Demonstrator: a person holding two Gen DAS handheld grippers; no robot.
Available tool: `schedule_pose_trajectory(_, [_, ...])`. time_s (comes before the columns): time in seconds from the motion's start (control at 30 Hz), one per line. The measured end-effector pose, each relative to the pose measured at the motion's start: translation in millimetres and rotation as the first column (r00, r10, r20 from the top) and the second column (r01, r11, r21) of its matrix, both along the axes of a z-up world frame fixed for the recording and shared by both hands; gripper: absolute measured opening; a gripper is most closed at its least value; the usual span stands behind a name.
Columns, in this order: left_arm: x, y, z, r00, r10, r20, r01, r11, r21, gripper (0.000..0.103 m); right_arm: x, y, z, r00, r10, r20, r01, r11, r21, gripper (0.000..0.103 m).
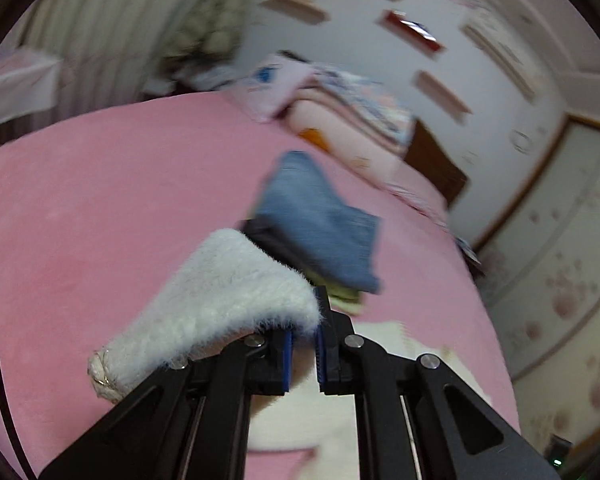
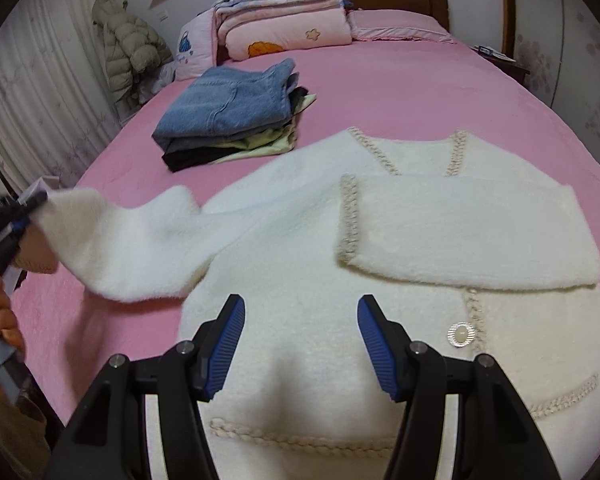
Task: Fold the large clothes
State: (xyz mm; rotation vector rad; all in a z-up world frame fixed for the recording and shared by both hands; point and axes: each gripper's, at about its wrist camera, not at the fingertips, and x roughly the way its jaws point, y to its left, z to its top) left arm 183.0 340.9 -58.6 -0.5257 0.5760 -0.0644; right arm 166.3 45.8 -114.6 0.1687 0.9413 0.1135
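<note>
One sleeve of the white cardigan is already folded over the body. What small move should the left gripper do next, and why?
Probably carry the free sleeve across the cardigan body. The left gripper is shut on its cuff, lifted off the pink bed, while the other sleeve already lies folded over the chest. The right gripper hangs open above the hem.

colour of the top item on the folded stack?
Faded blue denim jeans, clearest in the right wrist view.

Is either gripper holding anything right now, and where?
The left gripper pinches the white cardigan's sleeve at the cuff end. The right gripper holds nothing.
</note>
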Motion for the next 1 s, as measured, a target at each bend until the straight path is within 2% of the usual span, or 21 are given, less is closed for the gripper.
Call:
schedule_pose_trajectory(0.1, [11, -73, 21, 0.986, -0.165, 0.025, 0.164, 0.986, 0.041, 0.007, -6, -33, 5, 0.998, -0.052, 0.025, 0.052, 0.999, 0.010, 0.059])
schedule_pose_trajectory(0.2, [19, -147, 19, 0.957, -0.289, 0.001, 0.287, 0.953, 0.101, 0.007, -12, -72, 7, 0.992, -0.118, 0.035, 0.118, 0.993, 0.021, 0.059])
schedule_pose_trajectory(0.3, [29, -213, -5, 0.916, -0.395, -0.065, 0.400, 0.909, 0.117, 0.007, -18, -109, 3, 0.984, -0.179, 0.025, 0.178, 0.983, 0.038, 0.059])
schedule_pose_trajectory(0.43, [46, -281, -64, 0.844, -0.483, -0.232, 0.517, 0.848, 0.115, 0.010, -26, -146, -6, 0.973, -0.231, -0.002, 0.231, 0.972, 0.044, 0.059])
schedule_pose_trajectory(0.53, [48, -304, -98, 0.791, -0.512, -0.337, 0.575, 0.809, 0.121, 0.023, -28, -164, -16, 0.968, -0.248, -0.029, 0.249, 0.968, 0.039, 0.059])
schedule_pose_trajectory(0.6, [36, -305, -108, 0.773, -0.519, -0.365, 0.591, 0.798, 0.115, 0.041, -27, -172, -22, 0.966, -0.254, -0.048, 0.256, 0.966, 0.037, 0.059])
schedule_pose_trajectory(0.67, [31, -306, -102, 0.762, -0.537, -0.362, 0.601, 0.795, 0.086, 0.055, -26, -175, -26, 0.968, -0.244, -0.056, 0.247, 0.968, 0.048, 0.059])
schedule_pose_trajectory(0.73, [24, -299, -89, 0.763, -0.552, -0.338, 0.603, 0.795, 0.064, 0.059, -25, -173, -26, 0.972, -0.228, -0.057, 0.231, 0.972, 0.052, 0.059])
schedule_pose_trajectory(0.8, [14, -280, -69, 0.775, -0.551, -0.310, 0.596, 0.800, 0.068, 0.063, -21, -165, -22, 0.980, -0.195, -0.042, 0.198, 0.978, 0.062, 0.059])
schedule_pose_trajectory(0.83, [8, -267, -56, 0.794, -0.537, -0.285, 0.579, 0.811, 0.084, 0.064, -19, -160, -19, 0.983, -0.179, -0.031, 0.181, 0.981, 0.064, 0.059])
schedule_pose_trajectory(0.87, [5, -257, -46, 0.813, -0.521, -0.261, 0.560, 0.822, 0.102, 0.072, -16, -152, -13, 0.988, -0.153, -0.012, 0.154, 0.986, 0.063, 0.059])
schedule_pose_trajectory(0.9, [-1, -242, -36, 0.842, -0.490, -0.227, 0.525, 0.841, 0.131, 0.081, -16, -146, -8, 0.991, -0.131, 0.002, 0.130, 0.990, 0.061, 0.059])
schedule_pose_trajectory(0.93, [-8, -226, -26, 0.874, -0.447, -0.192, 0.477, 0.863, 0.164, 0.085, -14, -139, -4, 0.995, -0.103, 0.016, 0.102, 0.993, 0.057, 0.059])
schedule_pose_trajectory(1.0, [-23, -201, -12, 0.913, -0.377, -0.152, 0.403, 0.891, 0.211, 0.088, -8, -120, 6, 0.998, -0.041, 0.044, 0.039, 0.998, 0.044, 0.059])
